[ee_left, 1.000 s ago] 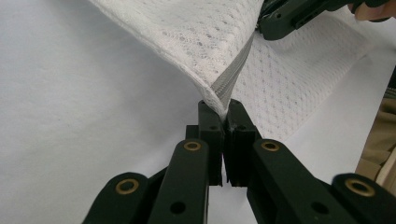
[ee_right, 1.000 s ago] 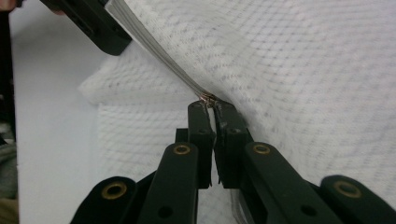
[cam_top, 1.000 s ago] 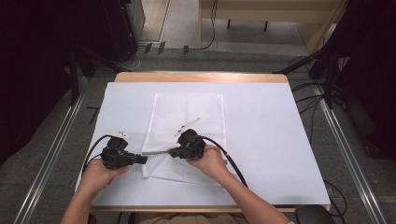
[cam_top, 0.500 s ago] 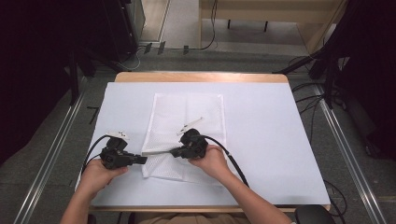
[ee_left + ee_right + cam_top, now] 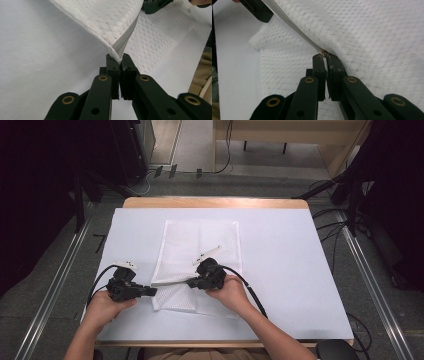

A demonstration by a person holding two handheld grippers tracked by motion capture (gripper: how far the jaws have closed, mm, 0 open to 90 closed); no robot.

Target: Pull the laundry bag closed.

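Note:
A white mesh bag (image 5: pixel 200 242) lies flat in the middle of the table, and its near edge is lifted between the two grippers. My left gripper (image 5: pixel 153 291) is shut on the bag's near left corner (image 5: pixel 117 53), where the grey zipper (image 5: pixel 126 40) ends. In the left gripper view its tips (image 5: pixel 120 60) pinch the fabric. My right gripper (image 5: pixel 190 281) faces it from the right and is shut on the small metal zipper pull (image 5: pixel 323 53), with its tips (image 5: pixel 324 58) pressed together. The zipper tape (image 5: pixel 292 26) runs taut from there towards the left gripper (image 5: pixel 258 10).
A white sheet (image 5: pixel 290 270) covers the table, with a wooden edge (image 5: pixel 215 202) at the far side. Black cables (image 5: pixel 250 292) trail from both grippers across the sheet. The person's trouser leg (image 5: pixel 201 72) is beside the near edge. Metal rails (image 5: pixel 367 270) run along the floor on both sides.

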